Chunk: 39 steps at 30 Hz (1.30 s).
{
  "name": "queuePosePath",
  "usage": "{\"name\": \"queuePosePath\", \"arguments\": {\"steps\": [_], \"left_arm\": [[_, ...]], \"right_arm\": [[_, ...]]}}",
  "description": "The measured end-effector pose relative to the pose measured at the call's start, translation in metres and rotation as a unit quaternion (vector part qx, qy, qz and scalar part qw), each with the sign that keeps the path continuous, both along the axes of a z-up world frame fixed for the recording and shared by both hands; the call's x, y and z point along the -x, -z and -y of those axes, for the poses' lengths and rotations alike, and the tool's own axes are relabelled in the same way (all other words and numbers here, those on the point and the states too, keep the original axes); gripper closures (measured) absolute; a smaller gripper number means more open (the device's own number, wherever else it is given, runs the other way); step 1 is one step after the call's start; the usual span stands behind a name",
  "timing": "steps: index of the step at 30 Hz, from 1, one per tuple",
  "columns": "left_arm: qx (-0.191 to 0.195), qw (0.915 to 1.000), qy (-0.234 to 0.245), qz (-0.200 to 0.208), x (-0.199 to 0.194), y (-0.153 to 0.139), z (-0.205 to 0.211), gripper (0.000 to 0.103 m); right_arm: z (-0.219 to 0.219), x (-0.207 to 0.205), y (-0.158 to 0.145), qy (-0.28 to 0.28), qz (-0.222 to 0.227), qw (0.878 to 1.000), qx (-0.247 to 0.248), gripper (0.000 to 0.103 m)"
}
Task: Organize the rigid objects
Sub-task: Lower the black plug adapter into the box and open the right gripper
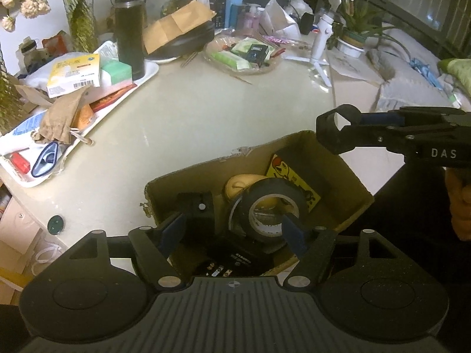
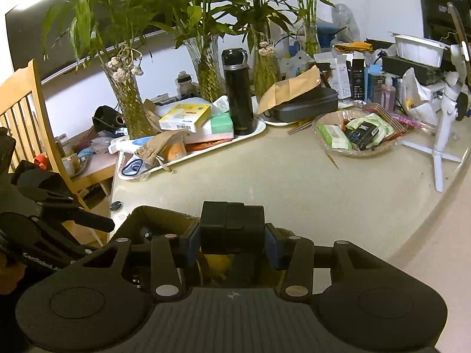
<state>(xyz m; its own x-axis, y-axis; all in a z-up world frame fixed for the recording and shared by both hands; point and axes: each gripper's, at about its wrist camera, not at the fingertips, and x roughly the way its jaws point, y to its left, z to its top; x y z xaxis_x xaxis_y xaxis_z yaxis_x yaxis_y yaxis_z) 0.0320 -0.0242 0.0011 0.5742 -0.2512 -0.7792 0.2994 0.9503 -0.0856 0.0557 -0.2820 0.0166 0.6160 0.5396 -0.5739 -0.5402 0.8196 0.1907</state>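
Presently the packing step is judged to be in hand: rigid items are being gathered into a cardboard box (image 1: 350, 182) set on the table (image 1: 206, 123). Directly ahead of and below the left gripper (image 1: 235, 229), inside the box, a roll of dark tape (image 1: 268, 209) is seen between the two blue pads (image 1: 173, 229); the jaws are held moderately wide and the pads are not pressed against the roll, so it is judged to be released rather than gripped. Beyond the tape a yellowish object and a yellow printed card are lying, and a small black block is seen just to the near left of it. The right gripper (image 2: 232, 244) is closed firmly on a black box-shaped object (image 2: 232, 226), which is held just above the box's near rim. For the next move, it is judged that the left gripper must be lifted clear of the opening, after which the black object can be lowered into the free space and let go without the rim being struck.
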Motion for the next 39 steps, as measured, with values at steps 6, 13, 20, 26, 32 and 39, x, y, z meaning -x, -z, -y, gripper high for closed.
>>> {"name": "queuePosePath", "arguments": {"steps": [6, 13, 20, 26, 32, 39], "left_arm": [[-0.019, 0.9996, 0.007, 0.018, 0.009, -0.007, 0.003, 0.031], [-0.019, 0.9993, 0.001, 0.031, 0.017, -0.012, -0.002, 0.031], [-0.015, 0.9992, -0.012, 0.034, 0.021, -0.015, -0.007, 0.031], [-0.018, 0.9992, -0.016, 0.033, 0.025, -0.014, -0.008, 0.031], [-0.017, 0.9991, -0.02, 0.032, 0.027, -0.014, -0.009, 0.031], [-0.018, 0.9989, -0.028, 0.032, 0.029, -0.014, -0.011, 0.031]], "right_arm": [[-0.002, -0.002, -0.006, -0.003, 0.005, 1.0, -0.003, 0.055], [-0.006, -0.005, -0.007, -0.008, 0.004, 1.0, -0.003, 0.055], [-0.012, -0.009, -0.005, -0.014, -0.003, 1.0, -0.009, 0.055], [-0.019, -0.015, -0.007, -0.019, -0.006, 1.0, -0.01, 0.055], [-0.034, -0.02, -0.008, -0.031, -0.008, 0.999, -0.008, 0.055], [-0.052, -0.027, 0.003, -0.027, -0.029, 0.999, 0.017, 0.02]]}}
